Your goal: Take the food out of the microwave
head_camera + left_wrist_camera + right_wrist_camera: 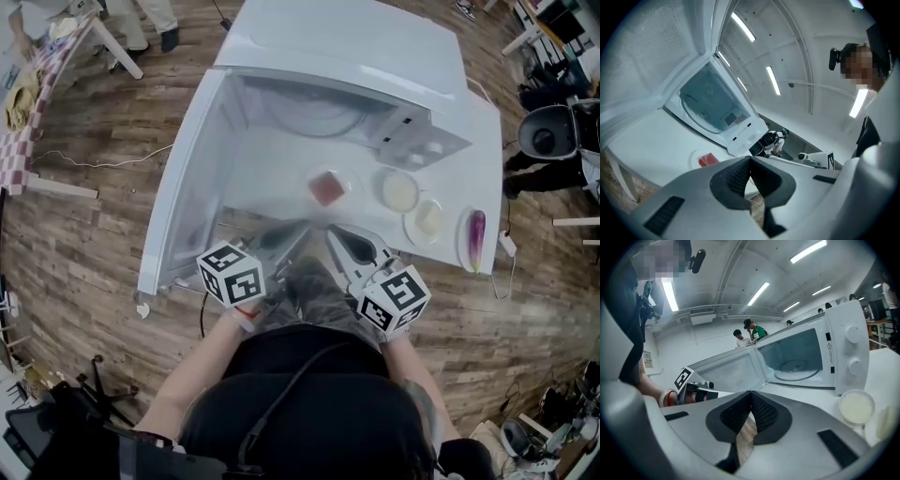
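Note:
The white microwave (pixel 347 56) stands on a white table with its door (pixel 183 178) swung open to the left. Its cavity holds only the glass turntable (pixel 794 365). A clear dish of red food (pixel 327 187) sits on the table in front of the cavity; the dish of red food (pixel 708 159) also shows low in the left gripper view. Both grippers hover side by side near the table's front edge, short of the dish. My left gripper (pixel 298 232) is shut and empty, its tips (pixel 750 159) meeting. My right gripper (pixel 336 234) is likewise shut with nothing held, tips (pixel 751 393) together.
Right of the red dish sit a bowl of pale food (pixel 399 190), a second pale plate (pixel 427 217) and a plate with a purple eggplant (pixel 475 240). The table edge (pixel 187 281) is close to my legs. People stand in the background (pixel 750 333).

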The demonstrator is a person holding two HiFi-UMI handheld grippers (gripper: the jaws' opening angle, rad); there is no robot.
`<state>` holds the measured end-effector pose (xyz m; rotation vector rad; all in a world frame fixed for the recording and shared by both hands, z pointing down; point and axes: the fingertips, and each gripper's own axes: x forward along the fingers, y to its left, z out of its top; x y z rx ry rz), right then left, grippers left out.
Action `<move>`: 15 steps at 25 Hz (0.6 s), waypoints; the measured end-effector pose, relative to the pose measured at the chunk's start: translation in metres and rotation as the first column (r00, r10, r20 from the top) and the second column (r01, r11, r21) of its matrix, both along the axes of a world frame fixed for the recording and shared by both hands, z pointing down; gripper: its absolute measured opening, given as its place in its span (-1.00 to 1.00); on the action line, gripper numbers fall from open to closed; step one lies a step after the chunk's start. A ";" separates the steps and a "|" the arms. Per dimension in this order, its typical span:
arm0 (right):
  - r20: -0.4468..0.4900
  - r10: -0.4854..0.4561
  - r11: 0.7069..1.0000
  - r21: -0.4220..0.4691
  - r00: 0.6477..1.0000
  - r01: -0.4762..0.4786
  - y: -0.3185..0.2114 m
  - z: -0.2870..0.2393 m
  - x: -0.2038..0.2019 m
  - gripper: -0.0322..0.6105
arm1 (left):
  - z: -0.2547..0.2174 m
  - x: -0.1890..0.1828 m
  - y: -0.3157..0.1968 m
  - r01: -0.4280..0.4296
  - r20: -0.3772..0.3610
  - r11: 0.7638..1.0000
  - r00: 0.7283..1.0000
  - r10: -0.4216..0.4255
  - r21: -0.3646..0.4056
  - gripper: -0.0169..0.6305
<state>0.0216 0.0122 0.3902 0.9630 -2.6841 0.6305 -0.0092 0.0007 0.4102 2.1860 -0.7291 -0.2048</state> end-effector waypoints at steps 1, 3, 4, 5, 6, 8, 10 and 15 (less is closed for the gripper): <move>0.003 -0.002 1.000 0.006 1.000 0.002 -0.001 -0.003 -0.001 -0.84 | -0.004 0.000 -0.001 0.000 0.000 1.000 1.000 0.000 0.008 -0.91; 0.003 -0.007 1.000 0.021 1.000 0.007 -0.002 -0.008 -0.003 -0.84 | -0.012 0.001 -0.003 -0.003 0.006 1.000 1.000 0.003 0.031 -0.91; 0.001 -0.009 1.000 0.028 1.000 0.008 -0.003 -0.010 -0.003 -0.84 | -0.015 0.001 -0.004 -0.006 0.012 0.999 1.000 0.006 0.041 -0.91; 0.000 -0.010 0.999 0.033 1.000 0.010 -0.004 -0.011 -0.003 -0.84 | -0.017 0.002 -0.005 -0.010 0.018 0.999 1.000 0.009 0.051 -0.91; -0.001 -0.011 0.999 0.037 1.000 0.011 -0.004 -0.012 -0.003 -0.84 | -0.018 0.003 -0.006 -0.014 0.024 0.998 1.000 0.013 0.058 -0.91; 0.000 -0.016 0.999 0.042 1.000 0.016 -0.005 -0.014 -0.004 -0.84 | -0.019 0.004 -0.008 -0.023 0.037 0.997 0.999 0.020 0.068 -0.91; 0.006 -0.026 0.999 0.044 1.000 0.026 -0.006 -0.015 -0.006 -0.84 | -0.019 0.005 -0.010 -0.030 0.046 0.997 0.999 0.026 0.069 -0.91; 0.011 -0.050 0.998 0.044 0.999 0.050 -0.007 -0.018 -0.005 -0.84 | -0.018 0.006 -0.013 -0.031 0.059 0.998 0.998 0.028 0.057 -0.91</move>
